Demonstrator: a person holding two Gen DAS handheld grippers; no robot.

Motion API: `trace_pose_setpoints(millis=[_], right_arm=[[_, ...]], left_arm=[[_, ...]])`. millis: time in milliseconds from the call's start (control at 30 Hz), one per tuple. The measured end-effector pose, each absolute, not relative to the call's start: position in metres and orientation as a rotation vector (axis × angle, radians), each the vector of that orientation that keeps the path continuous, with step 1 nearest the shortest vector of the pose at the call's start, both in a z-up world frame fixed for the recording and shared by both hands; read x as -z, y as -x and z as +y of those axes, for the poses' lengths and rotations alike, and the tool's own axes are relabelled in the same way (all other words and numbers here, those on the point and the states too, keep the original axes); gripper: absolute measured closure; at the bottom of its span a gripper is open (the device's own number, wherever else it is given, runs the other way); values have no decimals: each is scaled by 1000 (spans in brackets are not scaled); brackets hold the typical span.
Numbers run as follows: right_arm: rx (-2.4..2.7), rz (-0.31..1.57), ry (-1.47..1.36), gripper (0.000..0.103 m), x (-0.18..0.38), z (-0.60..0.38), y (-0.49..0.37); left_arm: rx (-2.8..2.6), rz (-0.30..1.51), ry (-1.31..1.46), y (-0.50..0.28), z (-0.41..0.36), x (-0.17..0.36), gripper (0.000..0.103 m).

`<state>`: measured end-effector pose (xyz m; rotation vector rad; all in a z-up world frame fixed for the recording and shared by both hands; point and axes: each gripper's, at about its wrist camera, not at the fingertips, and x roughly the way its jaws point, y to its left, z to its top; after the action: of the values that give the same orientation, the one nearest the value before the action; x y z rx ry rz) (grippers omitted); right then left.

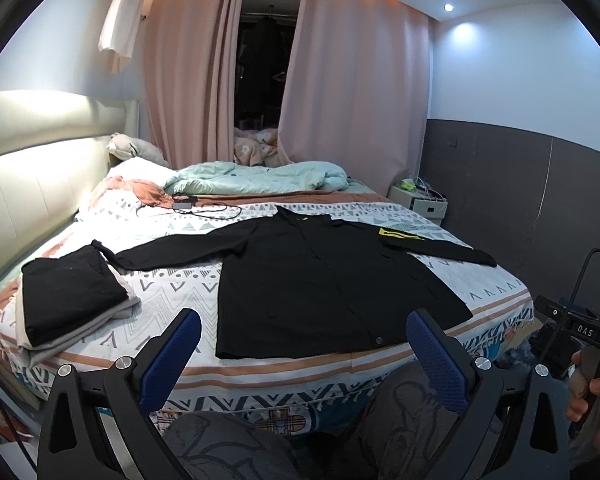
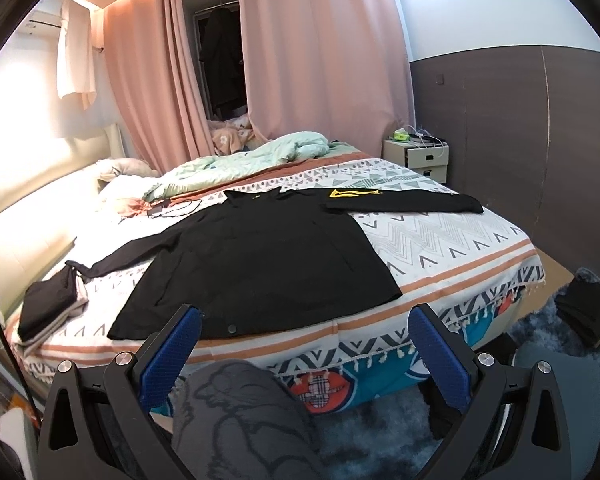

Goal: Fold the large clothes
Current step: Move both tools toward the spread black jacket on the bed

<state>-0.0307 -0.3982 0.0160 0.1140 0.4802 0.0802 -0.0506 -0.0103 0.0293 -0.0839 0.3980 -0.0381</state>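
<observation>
On the left of the bed, near the headboard, a stack of folded clothes lies with a black piece on top and paler grey ones under it; that part of the job looks done. To its right the black long-sleeved shirt lies flat on the patterned bedspread with its button front up, both sleeves stretched out sideways and the hem at the near edge. The tip of its left-hand sleeve just reaches the stack. No fold has been made in it, so by my judgement the sleeves and body are all left to do.

The left gripper hangs above the near edge of the bed, fingers spread wide and holding nothing. The right gripper hangs likewise, fingers spread and empty, the hem just beyond them.

Far right, a bedside cabinet carries a yellow-green object and cables; its drawer looks closed, contents hidden.
</observation>
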Motion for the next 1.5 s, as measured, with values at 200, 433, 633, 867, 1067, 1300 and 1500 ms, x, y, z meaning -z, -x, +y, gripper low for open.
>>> trace_pose_setpoints(millis=[200, 433, 633, 867, 1067, 1300, 1500], right_arm=[[-79, 499, -109, 0, -12, -393, 21], [-74, 511, -104, 0, -11, -391, -3], [-70, 510, -121, 0, -13, -391, -26], [-77, 522, -123, 0, -13, -386, -48], [-84, 537, -128, 0, -11, -382, -64], [-112, 554, -131, 0, -13, -369, -93], [-150, 582, -129, 0, -13, -353, -133]], left_arm=[[33, 396, 92, 47, -3, -29, 0], [19, 403, 101, 29, 6, -29, 0], [8, 398, 108, 10, 15, -34, 0], [-4, 408, 107, -6, 21, -35, 0], [-14, 423, 102, -19, 25, -35, 0], [-34, 457, 115, -45, 37, -32, 0], [-59, 480, 122, -75, 47, -29, 0]])
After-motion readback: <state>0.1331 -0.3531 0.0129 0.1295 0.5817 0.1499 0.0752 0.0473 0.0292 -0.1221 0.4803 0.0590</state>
